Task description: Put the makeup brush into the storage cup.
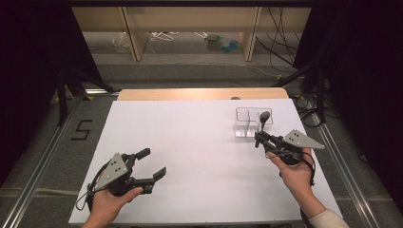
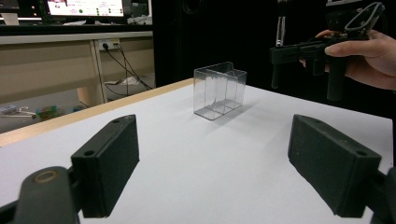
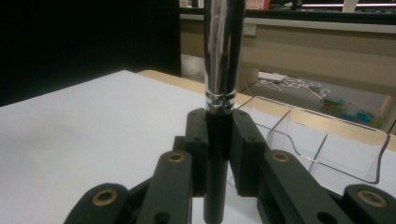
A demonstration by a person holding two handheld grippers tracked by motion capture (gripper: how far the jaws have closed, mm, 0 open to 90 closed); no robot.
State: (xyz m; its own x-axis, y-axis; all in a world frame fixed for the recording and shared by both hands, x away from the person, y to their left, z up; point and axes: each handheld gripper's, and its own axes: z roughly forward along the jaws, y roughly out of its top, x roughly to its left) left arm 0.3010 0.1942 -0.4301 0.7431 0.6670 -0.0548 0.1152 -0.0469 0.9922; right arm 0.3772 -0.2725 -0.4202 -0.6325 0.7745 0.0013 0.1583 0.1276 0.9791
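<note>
A brush with a black handle, a shiny silver ferrule [image 3: 223,56] and a dark head [image 1: 264,116] stands upright in my right gripper [image 1: 259,137], which is shut on the handle. In the right gripper view the jaws of the right gripper [image 3: 219,144] press the handle from both sides. Just behind it stands a clear plastic box [image 1: 247,124] with dividers, the same clear box [image 3: 327,149] lying close past the jaws. My left gripper [image 1: 153,162] rests at the near left of the table, open, with nothing between its jaws [image 2: 219,168]. From there the clear box [image 2: 219,91] and the right gripper [image 2: 299,51] show farther off.
A white sheet [image 1: 190,156] covers the table, with a wooden edge [image 1: 199,93] at the far side. Beyond it are shelves and cables on the floor. Black curtains hang at both sides.
</note>
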